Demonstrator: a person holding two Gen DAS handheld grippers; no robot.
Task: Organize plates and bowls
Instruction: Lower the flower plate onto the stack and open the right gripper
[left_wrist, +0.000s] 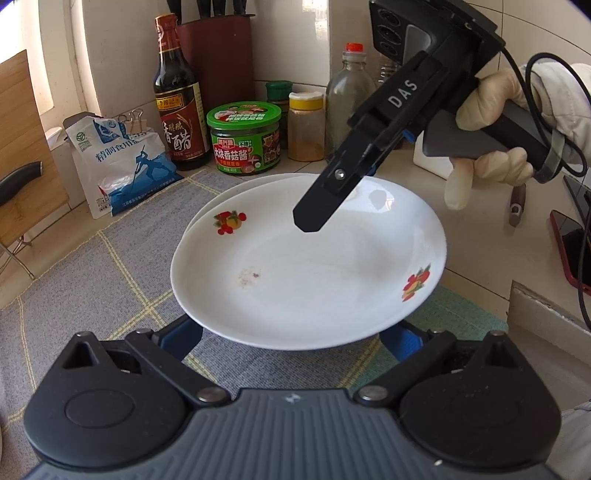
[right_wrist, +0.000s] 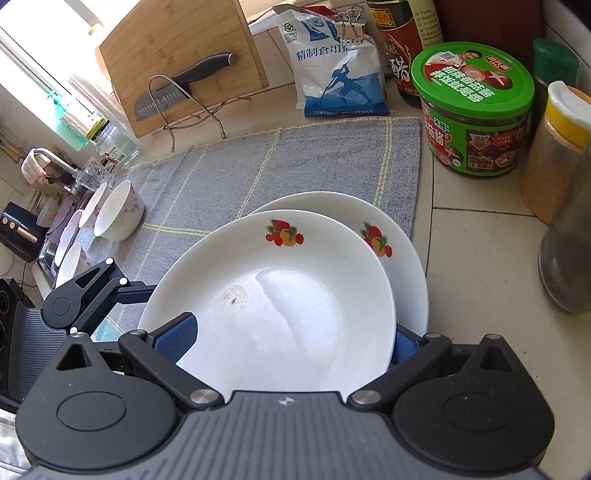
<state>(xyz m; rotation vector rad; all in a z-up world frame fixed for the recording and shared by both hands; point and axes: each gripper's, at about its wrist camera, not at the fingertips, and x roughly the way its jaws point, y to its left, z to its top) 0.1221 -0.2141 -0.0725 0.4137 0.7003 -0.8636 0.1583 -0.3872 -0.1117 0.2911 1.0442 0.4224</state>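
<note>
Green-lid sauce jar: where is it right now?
The green-lid sauce jar stands on the tiled counter off the grey mat's far right corner, between the dark vinegar bottle and the yellow-capped spice jar, behind the stacked plates.

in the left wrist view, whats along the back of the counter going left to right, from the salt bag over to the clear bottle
salt bag → dark vinegar bottle → green-lidded sauce jar → yellow-capped spice jar → clear bottle with red cap
</note>
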